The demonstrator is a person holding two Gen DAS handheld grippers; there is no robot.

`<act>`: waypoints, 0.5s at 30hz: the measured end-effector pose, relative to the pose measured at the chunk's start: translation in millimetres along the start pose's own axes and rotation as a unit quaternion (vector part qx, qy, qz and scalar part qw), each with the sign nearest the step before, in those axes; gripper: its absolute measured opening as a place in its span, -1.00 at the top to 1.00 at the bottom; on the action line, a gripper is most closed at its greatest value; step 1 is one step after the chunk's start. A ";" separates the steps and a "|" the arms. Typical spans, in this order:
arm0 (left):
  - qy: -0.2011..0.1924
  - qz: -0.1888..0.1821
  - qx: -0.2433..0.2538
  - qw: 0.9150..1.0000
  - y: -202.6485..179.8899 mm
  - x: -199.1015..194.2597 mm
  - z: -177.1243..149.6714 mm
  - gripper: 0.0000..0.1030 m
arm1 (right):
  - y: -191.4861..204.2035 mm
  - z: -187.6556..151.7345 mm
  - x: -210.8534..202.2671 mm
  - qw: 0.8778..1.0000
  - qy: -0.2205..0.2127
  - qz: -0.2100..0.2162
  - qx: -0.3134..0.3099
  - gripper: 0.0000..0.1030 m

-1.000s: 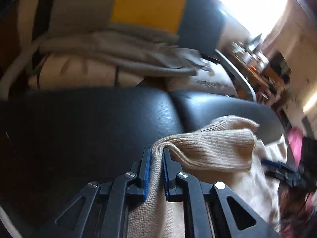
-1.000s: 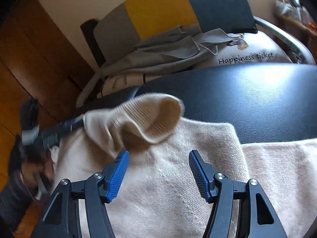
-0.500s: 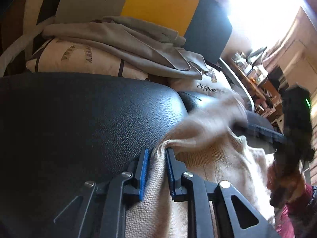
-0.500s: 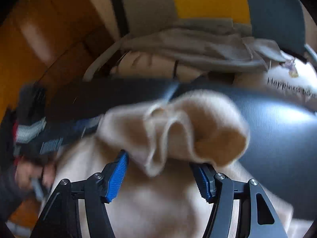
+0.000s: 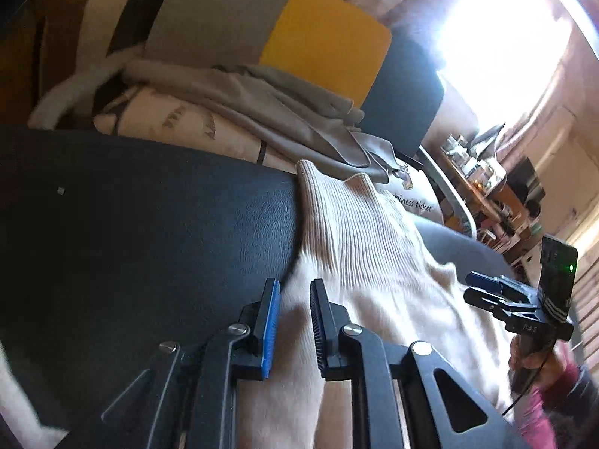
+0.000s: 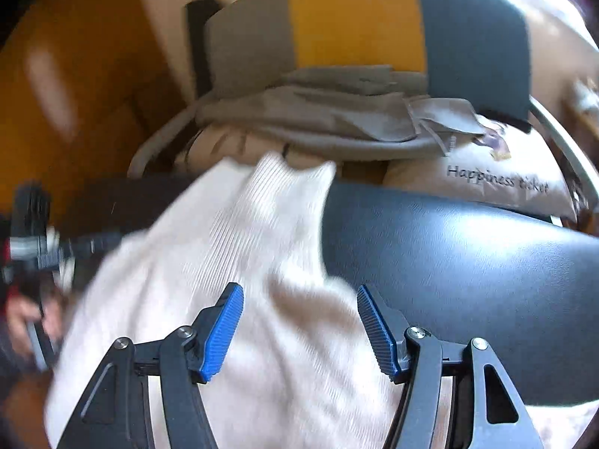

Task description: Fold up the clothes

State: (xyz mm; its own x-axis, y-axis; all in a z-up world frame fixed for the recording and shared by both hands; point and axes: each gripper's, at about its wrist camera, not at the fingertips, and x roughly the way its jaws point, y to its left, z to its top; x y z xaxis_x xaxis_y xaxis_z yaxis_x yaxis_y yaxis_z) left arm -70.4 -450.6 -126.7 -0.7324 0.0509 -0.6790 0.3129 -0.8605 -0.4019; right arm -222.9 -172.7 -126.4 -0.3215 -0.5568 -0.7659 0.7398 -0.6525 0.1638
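Observation:
A cream knit sweater [image 5: 367, 247] lies on a black leather seat [image 5: 149, 224], its ribbed sleeve [image 5: 329, 202] stretched flat toward the back. My left gripper [image 5: 294, 299] hovers over the sweater's left edge. Its jaws are narrow and closing, the knit shows in the gap, and the pads do not press on it. In the right wrist view the sweater [image 6: 243, 232] is blurred by motion. My right gripper [image 6: 299, 303] stands open above it with nothing gripped. The right gripper [image 5: 486, 288] also shows at the sweater's right side, and the left gripper [image 6: 75, 247] at the blurred left edge.
Behind the seat [image 6: 449, 262] a grey garment [image 6: 318, 119] lies on a printed cushion [image 6: 498, 183], against a grey, yellow and blue chair back [image 5: 325, 37]. A cluttered shelf [image 5: 486, 179] stands at the far right. A person's hand [image 5: 531, 366] holds the right gripper.
The sleeve, pinched in my left gripper and bunched up before, now lies stretched flat across the sweater, free of the pads. Both grippers swung sideways; the right one stayed open.

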 end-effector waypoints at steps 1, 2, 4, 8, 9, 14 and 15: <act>0.001 0.004 0.012 1.000 -4.2 -1.3 -3.5 0.68 | 5.2 -5.3 1.0 1.000 0.004 -0.001 -0.013 -0.26; 0.008 0.014 0.027 1.000 -8.6 0.5 -8.7 0.68 | 9.5 -9.3 3.5 1.000 0.008 -0.003 -0.022 -0.26; 0.022 0.037 0.051 0.998 -14.7 7.4 -18.4 0.68 | 11.9 -15.5 11.5 1.000 0.018 -0.001 -0.022 -0.25; 0.027 0.043 0.049 0.997 -10.5 23.9 -23.0 0.67 | 0.3 -26.4 24.6 0.999 0.013 -0.044 -0.029 -0.29; 0.024 0.042 0.046 0.998 -9.5 26.9 -20.0 0.67 | -4.6 -28.9 23.9 0.998 0.007 -0.058 -0.033 -0.32; 0.021 0.052 0.048 0.997 -13.1 49.0 1.6 0.67 | -45.6 -35.4 20.8 0.994 0.001 -0.110 0.004 -0.82; 0.023 0.058 0.057 0.996 -17.3 53.8 6.0 0.67 | -53.7 -36.0 20.5 0.993 0.002 -0.118 0.012 -0.86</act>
State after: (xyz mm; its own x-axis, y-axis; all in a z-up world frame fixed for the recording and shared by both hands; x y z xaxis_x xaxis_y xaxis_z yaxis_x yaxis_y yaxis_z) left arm -118.9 -436.1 -152.6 -0.6663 -0.0312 -0.7450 0.3203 -0.9142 -0.2482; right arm -248.0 -130.6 -173.2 -0.4815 -0.3845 -0.7876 0.6296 -0.7769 -0.0056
